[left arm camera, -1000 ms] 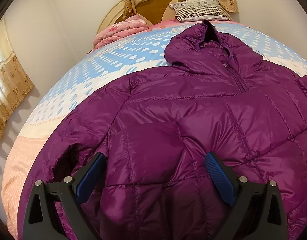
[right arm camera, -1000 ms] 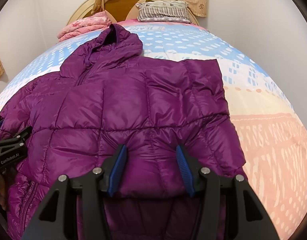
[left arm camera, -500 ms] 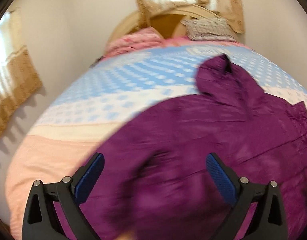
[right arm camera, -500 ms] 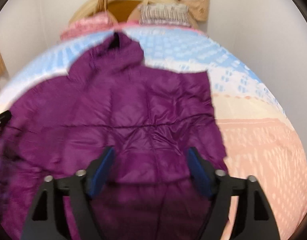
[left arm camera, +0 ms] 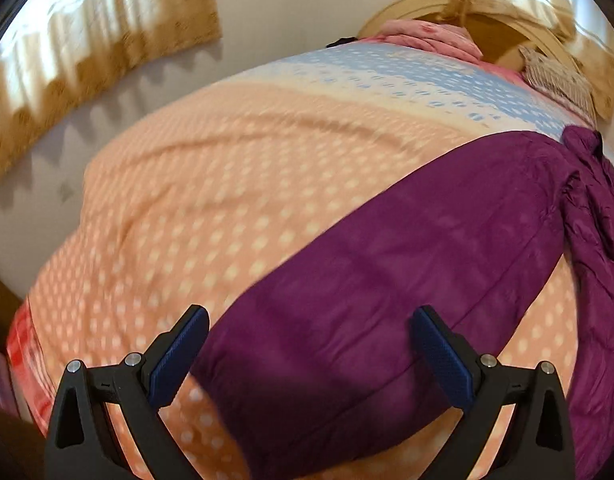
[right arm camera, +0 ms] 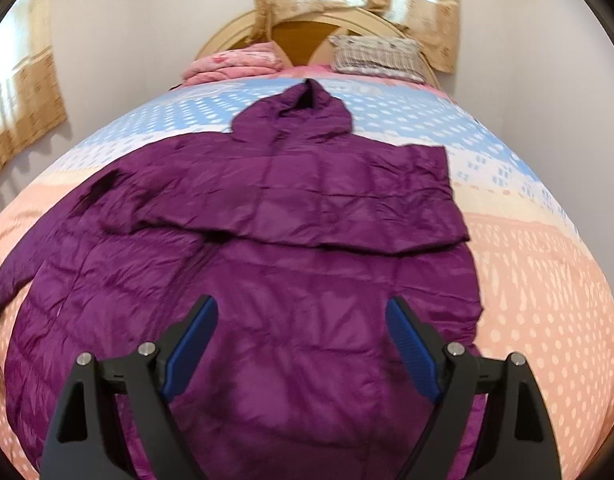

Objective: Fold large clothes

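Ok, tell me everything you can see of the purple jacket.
The purple jacket is a quilted, shiny puffer with a hood pointing toward the headboard. It lies spread on the dotted bedspread. One sleeve is folded across the chest, its cuff end squared off near the far shoulder. The other sleeve stretches out sideways over the bedspread. The left tool and right tool are both open over it, gripping nothing.

Home bedroom. A bed (right arm camera: pixel 547 280) in a dotted blue, cream and peach cover is filling the room; a rounded wooden headboard (right arm camera: pixel 299 36) is standing at the far wall, a striped pillow (right arm camera: pixel 375 54) and folded pink quilt (right arm camera: pixel 235 64) are lying before it, and fringed gold curtains (right arm camera: pixel 23 96) are hanging at windows.
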{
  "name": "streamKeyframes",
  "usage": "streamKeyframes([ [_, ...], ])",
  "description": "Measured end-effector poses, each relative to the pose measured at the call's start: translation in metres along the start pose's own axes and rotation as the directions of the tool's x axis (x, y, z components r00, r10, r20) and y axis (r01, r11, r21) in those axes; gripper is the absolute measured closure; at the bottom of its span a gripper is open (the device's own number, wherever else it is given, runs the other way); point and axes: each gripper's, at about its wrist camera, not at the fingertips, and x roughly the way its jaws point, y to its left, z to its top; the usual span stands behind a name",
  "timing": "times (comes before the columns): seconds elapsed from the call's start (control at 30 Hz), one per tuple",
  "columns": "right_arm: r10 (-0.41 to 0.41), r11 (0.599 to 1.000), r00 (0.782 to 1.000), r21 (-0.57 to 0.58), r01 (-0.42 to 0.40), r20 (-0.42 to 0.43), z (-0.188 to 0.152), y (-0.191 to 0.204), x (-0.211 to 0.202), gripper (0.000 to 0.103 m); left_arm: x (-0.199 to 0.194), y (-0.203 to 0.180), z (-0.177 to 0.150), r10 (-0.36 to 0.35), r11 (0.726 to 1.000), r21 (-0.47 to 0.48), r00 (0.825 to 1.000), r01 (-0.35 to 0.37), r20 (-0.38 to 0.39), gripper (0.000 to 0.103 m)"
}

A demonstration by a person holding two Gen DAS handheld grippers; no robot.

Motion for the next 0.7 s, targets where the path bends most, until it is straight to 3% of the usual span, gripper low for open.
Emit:
streamKeyframes([
  [0.1, 0.017, 0.999, 1.0, -0.042, -0.016, 0.015, -0.001, 0.015, -0.006, 0.015, 0.013, -0.001, -0.011, -0.051, 0.999, -0.021, 0.997, 0.049, -0.061, 0.002],
  [0.17, 0.028, 0.997, 0.999, -0.067, -0.026, 0.032, -0.002, 0.024, -0.012, 0.015, 0.013, -0.005, -0.011, -0.059, 0.998, -0.02, 0.998, 0.058, -0.019, 0.014],
  [0.2, 0.031, 0.996, 0.999, -0.08, -0.027, 0.041, -0.003, 0.027, -0.015, 0.015, 0.009, -0.008, -0.007, -0.074, 0.997, -0.006, 0.997, 0.074, 0.005, 0.044],
  [0.23, 0.035, 0.995, 0.998, -0.09, -0.03, 0.051, -0.002, 0.029, -0.018, 0.015, 0.005, -0.012, -0.001, -0.072, 0.997, 0.011, 0.997, 0.072, 0.019, 0.086],
  [0.3, 0.038, 0.995, 0.997, -0.097, -0.031, 0.07, -0.002, 0.03, -0.024, 0.015, 0.001, -0.008, 0.013, -0.078, 0.997, 0.005, 0.996, 0.078, 0.038, 0.09],
  [0.37, 0.028, 0.996, 0.996, -0.085, -0.02, 0.088, 0.0, 0.025, -0.028, 0.014, -0.011, 0.003, 0.039, -0.032, 0.999, -0.009, 0.993, 0.033, 0.113, 0.091],
  [0.47, 0.004, 0.999, 0.995, -0.042, 0.0, 0.096, 0.003, 0.011, -0.03, 0.013, -0.036, 0.006, 0.081, -0.004, 1.0, -0.023, 0.975, 0.009, 0.222, 0.092],
  [0.57, -0.017, 1.0, 0.995, 0.017, 0.016, 0.096, 0.004, -0.007, -0.028, 0.013, -0.063, -0.021, 0.11, 0.004, 0.999, 0.046, 0.946, -0.02, 0.324, 0.093],
  [0.7, -0.052, 0.994, 0.996, 0.096, 0.045, 0.075, 0.001, -0.032, -0.022, 0.013, -0.091, -0.081, 0.128, -0.078, 0.986, 0.165, 0.91, 0.011, 0.407, 0.093],
])
